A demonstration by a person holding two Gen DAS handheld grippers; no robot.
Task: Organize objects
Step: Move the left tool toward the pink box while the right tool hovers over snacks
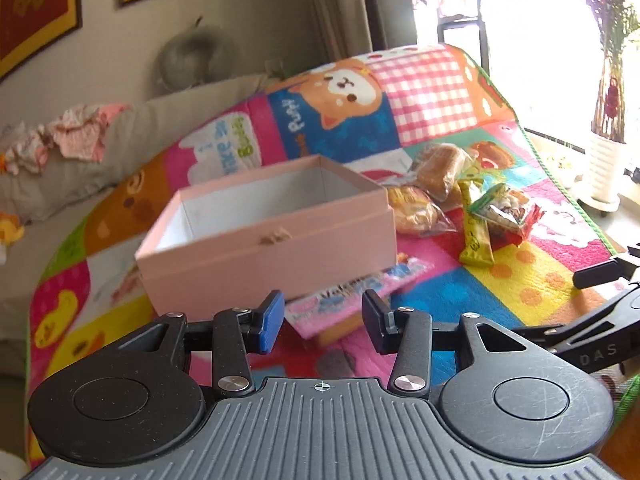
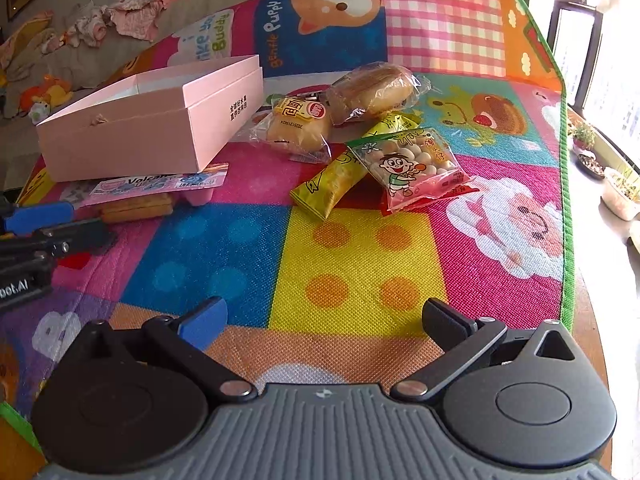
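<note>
An open, empty pink box [image 1: 276, 232] [image 2: 152, 128] stands on the colourful play mat. Right of it lies a pile of snacks: two wrapped buns [image 2: 300, 124] [image 2: 374, 90], a yellow bar packet [image 2: 340, 172] and a red bag of small round biscuits [image 2: 416, 164]. A pink wafer packet [image 1: 352, 300] [image 2: 160, 186] lies against the box's front. My left gripper [image 1: 324, 322] is open and empty, just in front of the wafer packet. My right gripper [image 2: 324, 322] is wide open and empty, well short of the snack pile.
The mat [image 2: 360, 264] covers a table whose right edge [image 2: 592, 280] runs beside a bright window with potted plants [image 2: 584, 136]. A sofa with clothes [image 2: 128, 16] and toys stands behind the box. The left gripper shows at the right view's left edge [image 2: 36, 216].
</note>
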